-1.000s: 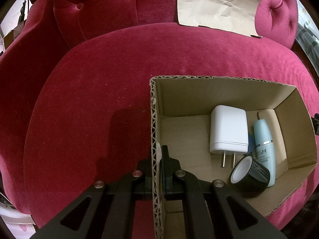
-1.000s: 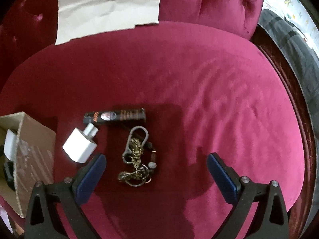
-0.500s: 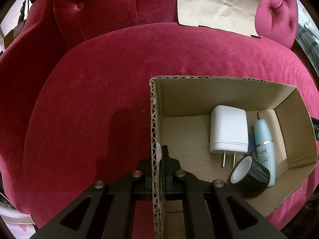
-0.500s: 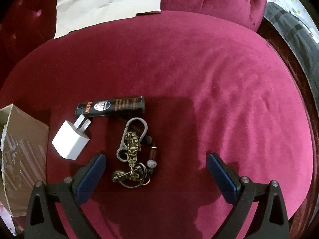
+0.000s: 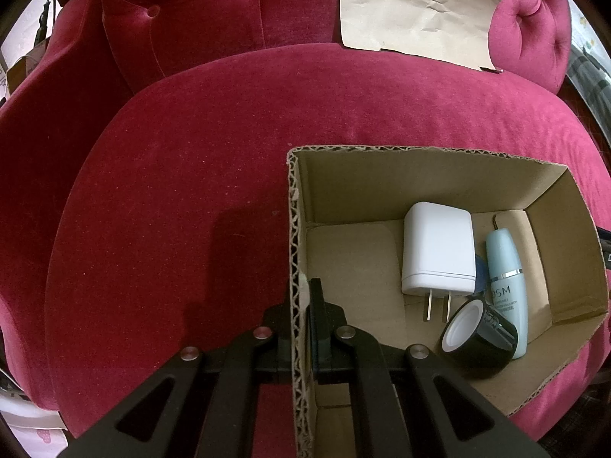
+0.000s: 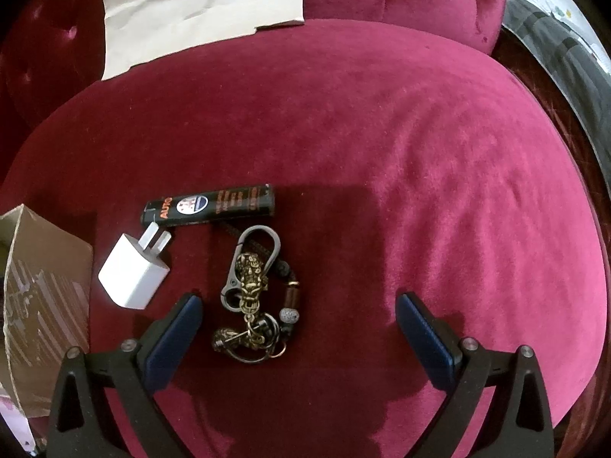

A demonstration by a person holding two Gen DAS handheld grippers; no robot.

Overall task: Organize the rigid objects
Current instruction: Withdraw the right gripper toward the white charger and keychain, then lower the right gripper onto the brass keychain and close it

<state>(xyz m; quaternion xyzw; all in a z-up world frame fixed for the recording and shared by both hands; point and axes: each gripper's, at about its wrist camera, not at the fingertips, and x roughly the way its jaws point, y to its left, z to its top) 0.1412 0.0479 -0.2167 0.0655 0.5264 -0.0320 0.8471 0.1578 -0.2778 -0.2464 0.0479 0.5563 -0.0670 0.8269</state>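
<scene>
My left gripper (image 5: 299, 297) is shut on the left wall of a cardboard box (image 5: 294, 229) on a red velvet seat. Inside the box lie a large white charger (image 5: 437, 253), a pale blue bottle (image 5: 506, 286) and a black roll of tape (image 5: 477, 337). My right gripper (image 6: 298, 305) is open above the seat. Between and just beyond its fingers lies a brass keychain (image 6: 254, 297). A small white charger (image 6: 133, 273) lies left of it, and a black lighter (image 6: 210, 206) lies beyond both. The box corner (image 6: 42, 286) shows at the left of the right wrist view.
A sheet of brown paper (image 5: 418, 11) leans on the tufted seat back (image 5: 191, 19); it also shows in the right wrist view (image 6: 198, 4). The red cushion (image 6: 439, 152) stretches to the right. A dark wooden edge (image 6: 553, 95) lies at the far right.
My right gripper has moved forward and slightly left, so the keychain, charger and lighter sit nearer and more central. It stays open. My left gripper and the box have not moved.
</scene>
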